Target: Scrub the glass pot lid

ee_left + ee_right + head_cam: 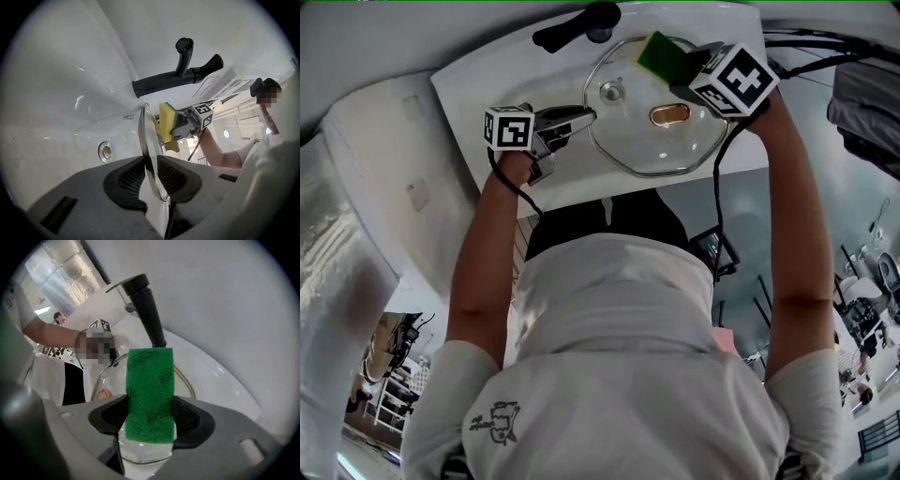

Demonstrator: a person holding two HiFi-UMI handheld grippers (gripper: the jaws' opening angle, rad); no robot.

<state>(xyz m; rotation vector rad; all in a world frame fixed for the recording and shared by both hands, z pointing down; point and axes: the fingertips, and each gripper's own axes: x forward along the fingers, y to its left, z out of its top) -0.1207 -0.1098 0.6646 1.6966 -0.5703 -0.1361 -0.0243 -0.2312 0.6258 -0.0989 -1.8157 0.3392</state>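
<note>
A round glass pot lid with a metal rim and knob is held over the white sink. My left gripper is shut on the lid's left rim; in the left gripper view the lid stands edge-on between the pads. A green and yellow sponge is clamped in my right gripper, at the lid's far right part. In the right gripper view the sponge shows its green face, with the lid just under it. The left gripper view shows the sponge with its yellow side facing the glass.
A black tap reaches over the sink's far edge, right behind the lid; the same tap crosses the left gripper view. An overflow hole sits in the basin wall. A white counter lies to the left.
</note>
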